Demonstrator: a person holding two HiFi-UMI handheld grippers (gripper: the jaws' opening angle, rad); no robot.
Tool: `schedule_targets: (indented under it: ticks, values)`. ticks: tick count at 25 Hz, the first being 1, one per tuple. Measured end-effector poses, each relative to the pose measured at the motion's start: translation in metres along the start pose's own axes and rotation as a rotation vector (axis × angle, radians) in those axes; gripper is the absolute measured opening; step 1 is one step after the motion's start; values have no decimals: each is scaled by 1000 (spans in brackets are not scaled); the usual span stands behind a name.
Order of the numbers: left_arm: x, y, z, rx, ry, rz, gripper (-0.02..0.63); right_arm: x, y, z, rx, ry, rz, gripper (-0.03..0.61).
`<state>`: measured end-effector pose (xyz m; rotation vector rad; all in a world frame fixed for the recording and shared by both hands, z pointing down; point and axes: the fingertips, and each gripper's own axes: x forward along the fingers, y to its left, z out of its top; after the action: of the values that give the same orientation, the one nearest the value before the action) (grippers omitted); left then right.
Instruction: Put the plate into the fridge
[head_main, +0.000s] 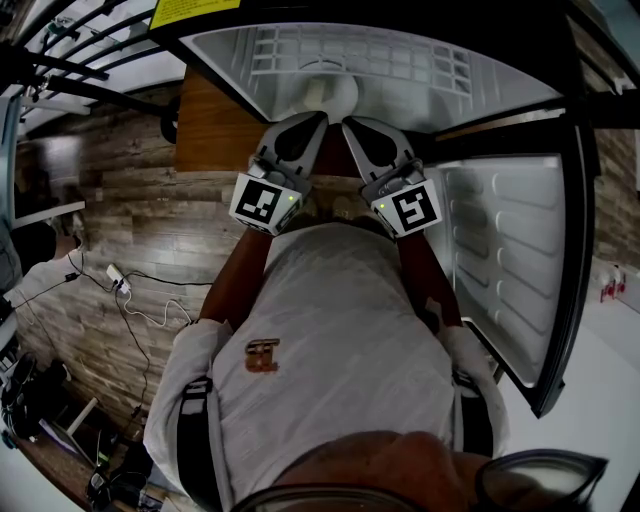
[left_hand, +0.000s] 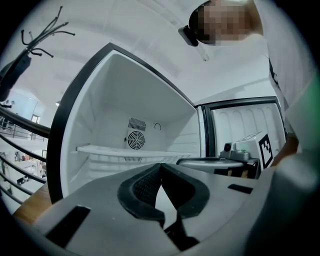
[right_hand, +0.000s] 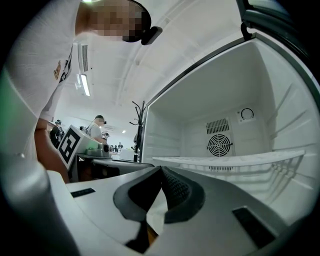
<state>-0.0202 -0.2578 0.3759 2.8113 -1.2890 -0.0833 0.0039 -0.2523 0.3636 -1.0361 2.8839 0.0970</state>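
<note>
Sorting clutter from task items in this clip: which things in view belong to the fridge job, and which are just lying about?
Job: plate, fridge, shelf, left hand-held gripper, right hand-held gripper.
Lying about: floor cables, power strip, coat stand.

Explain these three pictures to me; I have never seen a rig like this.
No robot: a person holds a two-fingered gripper in each hand. The head view looks down from the person's head at the left gripper and right gripper, pointed into an open fridge. The other two views ride on the grippers, looking along their fingers at the fridge's shelf and fan. Both pairs of fingers are shut, nothing between them. A round white plate shows inside the fridge, just past their tips.
</note>
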Motion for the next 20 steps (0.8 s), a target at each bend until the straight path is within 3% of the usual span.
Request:
schedule_targets:
  ticks: [20]
  values:
    - [-6, -17, 15, 10, -49, -36, 18, -15, 12, 13, -33, -34, -25, 32]
